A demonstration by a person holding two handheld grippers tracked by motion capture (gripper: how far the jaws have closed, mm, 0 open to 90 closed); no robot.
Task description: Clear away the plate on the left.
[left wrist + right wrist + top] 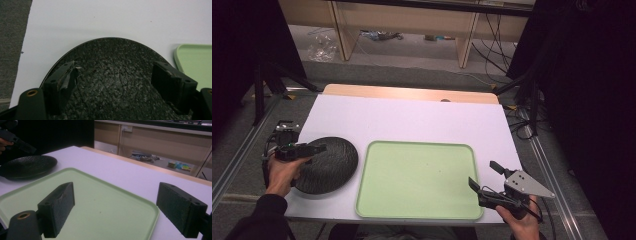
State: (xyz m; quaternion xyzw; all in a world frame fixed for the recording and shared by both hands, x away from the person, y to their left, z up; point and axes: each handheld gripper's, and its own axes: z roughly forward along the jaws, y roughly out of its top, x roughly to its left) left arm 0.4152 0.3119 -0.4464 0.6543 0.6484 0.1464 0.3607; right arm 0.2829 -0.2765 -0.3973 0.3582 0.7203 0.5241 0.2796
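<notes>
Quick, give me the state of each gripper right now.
Left gripper: open, jaws spread above the black plate, holding nothing.
Right gripper: open, over the near right corner of the green tray, holding nothing.

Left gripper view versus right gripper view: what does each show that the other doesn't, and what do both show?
Left gripper view alone: grey floor beside the table's edge, and the left tongs open above the black plate. Right gripper view alone: the right tongs open over the green tray, the wooden table edge, a bench and clutter behind. Both: plate, tray, white tabletop.
</notes>
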